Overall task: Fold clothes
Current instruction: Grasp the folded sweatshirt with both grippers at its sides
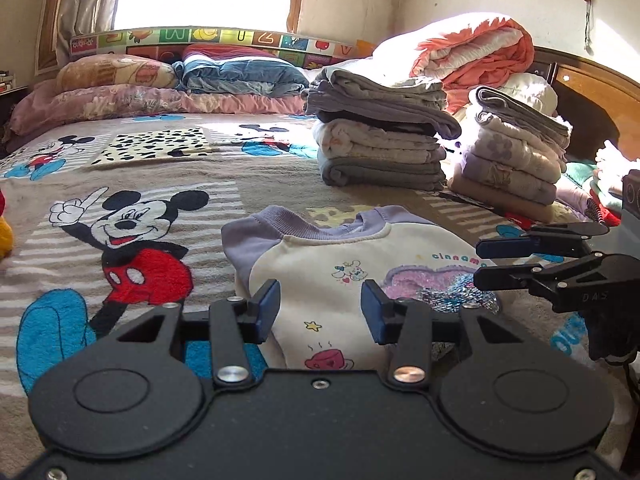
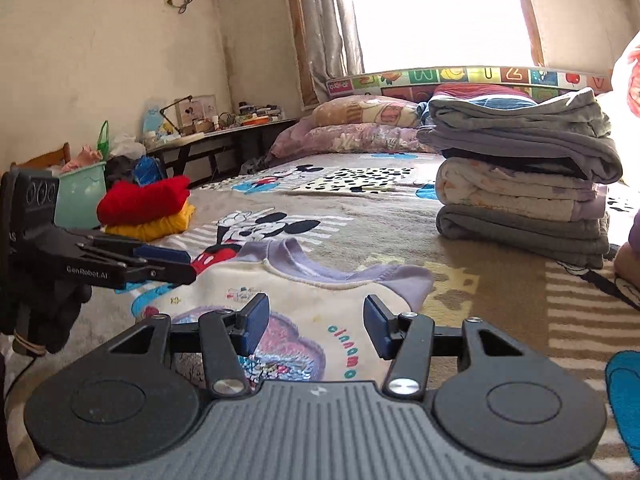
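A cream sweatshirt with lilac collar and sleeves and a sequin patch lies folded on the Mickey Mouse bedspread. My left gripper hovers over its near left part, open, with nothing between the blue pads. From the right, my right gripper reaches in, turned on its side, its jaws apart. In the right wrist view the same sweatshirt lies just beyond my right gripper, which is open and holds nothing. The left gripper shows at the left, over the garment's edge.
Two stacks of folded clothes stand on the bed behind the sweatshirt. A pink quilt is piled at the headboard corner, and pillows line the far edge. Red and yellow folded garments sit at the bed's left edge beside a cluttered side table.
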